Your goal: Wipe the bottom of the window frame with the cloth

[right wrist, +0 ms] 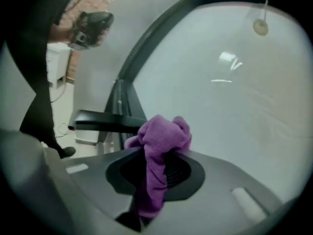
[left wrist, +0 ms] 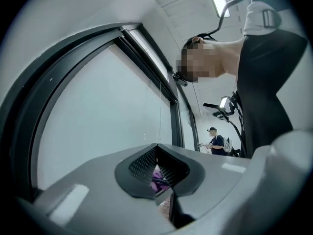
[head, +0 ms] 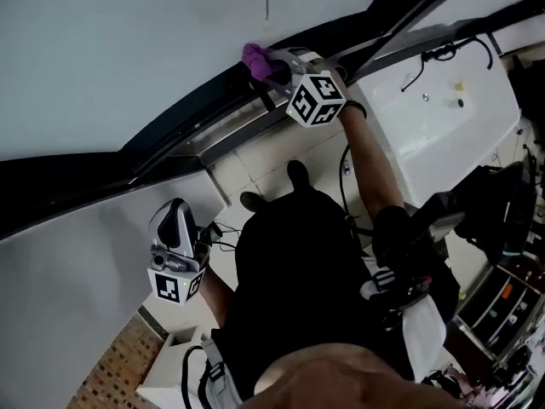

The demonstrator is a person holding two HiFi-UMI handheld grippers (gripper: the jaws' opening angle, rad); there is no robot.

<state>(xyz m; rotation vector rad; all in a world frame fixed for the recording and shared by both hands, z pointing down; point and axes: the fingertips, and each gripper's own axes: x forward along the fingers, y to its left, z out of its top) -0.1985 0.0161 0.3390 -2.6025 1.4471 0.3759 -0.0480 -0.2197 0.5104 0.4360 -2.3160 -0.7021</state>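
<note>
A purple cloth [head: 258, 60] is bunched against the dark window frame [head: 196, 122], which runs from lower left to upper right under the pale glass [head: 128, 49]. My right gripper [head: 277, 65] is shut on it, marker cube behind. In the right gripper view the cloth [right wrist: 161, 136] bulges out of the closed jaws of the right gripper [right wrist: 159, 153] and hangs down between the pads, close to the glass and a dark frame bar [right wrist: 105, 121]. My left gripper [head: 174, 207] hangs low at the left, away from the frame. In its own view the left gripper [left wrist: 157, 151] is shut and holds nothing.
A white cabinet top [head: 443, 118] with cables lies right of the frame. My shoes [head: 294, 177] stand on pale tiles below it. Brick-patterned surface [head: 119, 365] and a white box [head: 166, 373] sit at lower left. Another person [left wrist: 215, 143] stands far off along the windows.
</note>
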